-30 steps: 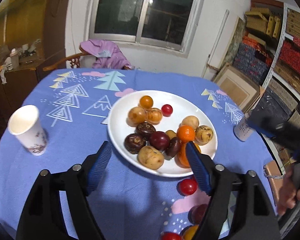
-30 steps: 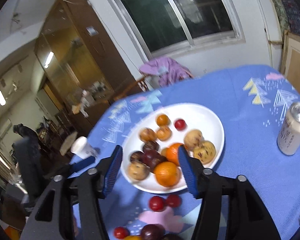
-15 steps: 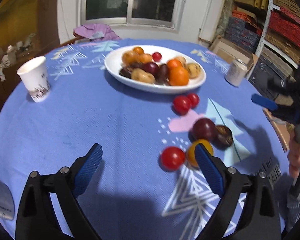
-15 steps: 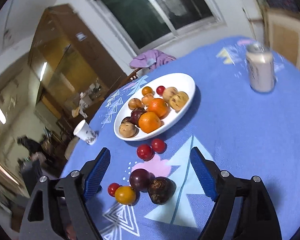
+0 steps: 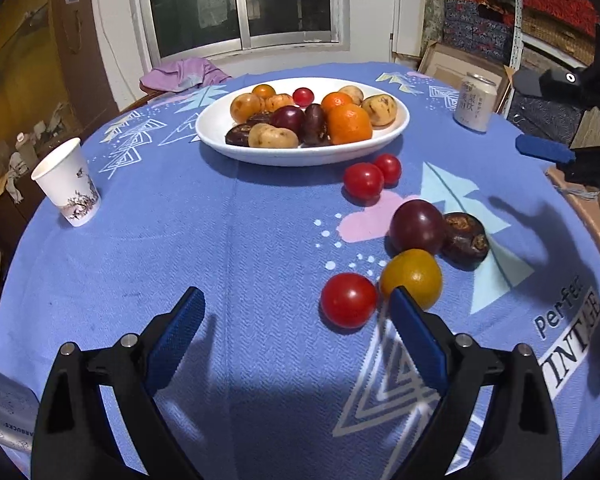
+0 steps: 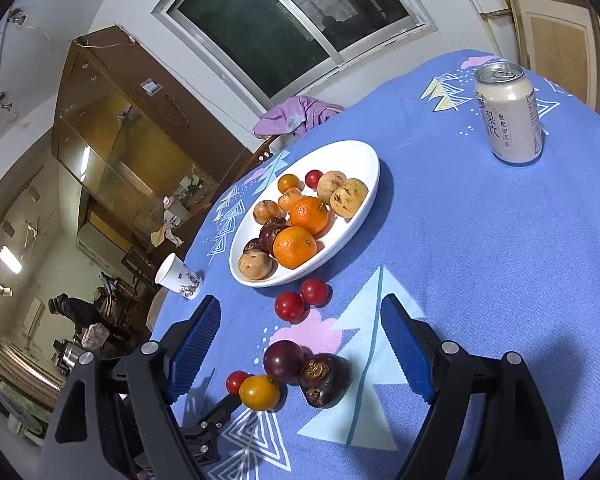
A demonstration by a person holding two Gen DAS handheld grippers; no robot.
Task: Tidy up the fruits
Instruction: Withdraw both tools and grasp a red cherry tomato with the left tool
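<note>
A: What's cut off?
B: Silver pack at frame edge, hard to ID. Left gripper and right gripper: jaws spread wide, nothing held.
A: Fruit?
B: Plate is heaped; six loose on cloth nr it, incl. tomato by yellow fruit. Cup, can set apart.

Both grippers, the left gripper and the right gripper, drew back from the plate, bringing the loose fruit on the cloth into view.

Bare blue tablecloth lies open left of the loose fruit cluster; paper cup stands far left.
</note>
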